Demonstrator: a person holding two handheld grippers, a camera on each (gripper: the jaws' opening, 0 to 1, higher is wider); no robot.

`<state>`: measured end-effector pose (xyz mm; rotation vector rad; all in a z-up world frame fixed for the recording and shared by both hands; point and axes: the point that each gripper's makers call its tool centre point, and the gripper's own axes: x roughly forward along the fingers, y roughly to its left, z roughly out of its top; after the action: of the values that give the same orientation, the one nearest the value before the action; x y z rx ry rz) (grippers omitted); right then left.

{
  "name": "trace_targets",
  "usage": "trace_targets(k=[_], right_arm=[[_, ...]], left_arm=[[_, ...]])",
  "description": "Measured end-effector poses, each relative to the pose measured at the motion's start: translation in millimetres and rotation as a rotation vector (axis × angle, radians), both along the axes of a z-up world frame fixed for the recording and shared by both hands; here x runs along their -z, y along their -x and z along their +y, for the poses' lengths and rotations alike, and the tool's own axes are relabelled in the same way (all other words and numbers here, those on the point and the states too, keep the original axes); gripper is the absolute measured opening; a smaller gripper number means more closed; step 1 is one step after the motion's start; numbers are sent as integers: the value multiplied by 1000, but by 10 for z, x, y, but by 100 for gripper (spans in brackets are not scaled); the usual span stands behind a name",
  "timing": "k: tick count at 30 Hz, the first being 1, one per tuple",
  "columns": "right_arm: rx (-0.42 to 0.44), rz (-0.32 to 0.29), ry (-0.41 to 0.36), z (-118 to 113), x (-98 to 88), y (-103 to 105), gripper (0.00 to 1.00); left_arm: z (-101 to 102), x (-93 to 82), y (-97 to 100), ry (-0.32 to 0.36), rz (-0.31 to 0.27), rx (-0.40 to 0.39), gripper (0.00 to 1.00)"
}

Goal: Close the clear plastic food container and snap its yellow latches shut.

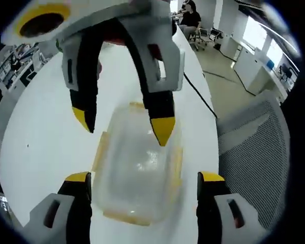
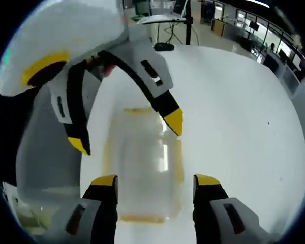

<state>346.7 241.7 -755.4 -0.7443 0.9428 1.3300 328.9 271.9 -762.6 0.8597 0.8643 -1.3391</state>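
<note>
A: Table point(image 1: 40, 142)?
B: White, wide; a mesh chair point(image 1: 254, 152) at its edge. People sit at desks far behind.
A: Container point(image 1: 137, 168)?
B: Clear, on the table, lid on, yellow latches point(image 1: 100, 150) along its sides. It lies between both tools.
A: Left gripper point(image 1: 142, 178)?
B: Jaws apart, flanking the container's near end, holding nothing.
A: Right gripper point(image 2: 155, 180)?
B: Jaws apart too, 2 tips straddling the opposite end.

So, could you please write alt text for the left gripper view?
A clear plastic container with yellow latches sits on a white table, between the open left claw below and the open right claw reaching from above.
</note>
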Motion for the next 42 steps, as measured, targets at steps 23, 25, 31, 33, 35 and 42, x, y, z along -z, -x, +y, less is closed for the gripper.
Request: trace_targets(k=[23,25,31,33,35,42], right_arm=[[-85,-46,103,-189,280,217,73],[-83,-56,103,-180,280,203,72],[-58,-47,95,-182,308,192,73],[-56,-48,99,-179,313,192,73],[-51,-50,102,-178,318,192,73],[-50,-52,100,-180,317,192,72]], left_arm=[[179,280,-42,-155,-17,150,83],[173,296,-33,-156,-16,157,85],[200,340,-79,-182,-44,194,80],[192,344,-85,-186,-38,180,80],[186,365,-86,-197,-45,172,80],[196,363,-92,-199,-53,156,80]])
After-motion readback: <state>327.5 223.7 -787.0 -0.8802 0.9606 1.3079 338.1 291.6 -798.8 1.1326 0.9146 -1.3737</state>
